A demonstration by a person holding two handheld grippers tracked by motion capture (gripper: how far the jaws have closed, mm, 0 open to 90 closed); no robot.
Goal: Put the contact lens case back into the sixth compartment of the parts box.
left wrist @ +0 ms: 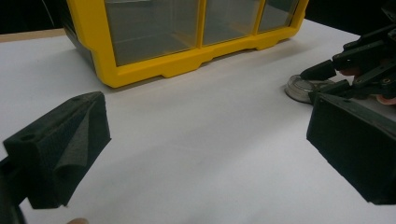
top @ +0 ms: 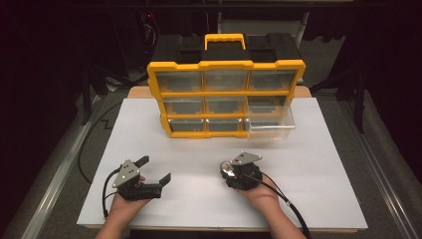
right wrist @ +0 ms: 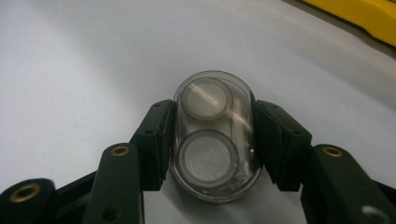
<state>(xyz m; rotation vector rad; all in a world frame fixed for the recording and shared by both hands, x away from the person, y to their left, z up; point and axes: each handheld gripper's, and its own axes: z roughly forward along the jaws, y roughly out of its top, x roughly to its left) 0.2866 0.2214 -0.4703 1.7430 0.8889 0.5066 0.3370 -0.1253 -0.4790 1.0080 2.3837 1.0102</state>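
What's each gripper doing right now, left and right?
Left gripper: open, nothing between its jaws.
Right gripper: closed on the clear oval case, pads against both its sides, on the white table.

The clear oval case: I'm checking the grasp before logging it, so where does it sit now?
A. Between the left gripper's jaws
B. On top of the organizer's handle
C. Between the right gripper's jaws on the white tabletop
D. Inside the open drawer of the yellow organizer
C: the right gripper view shows the clear oval case flanked by the right gripper pads on both long sides, over the white tabletop.
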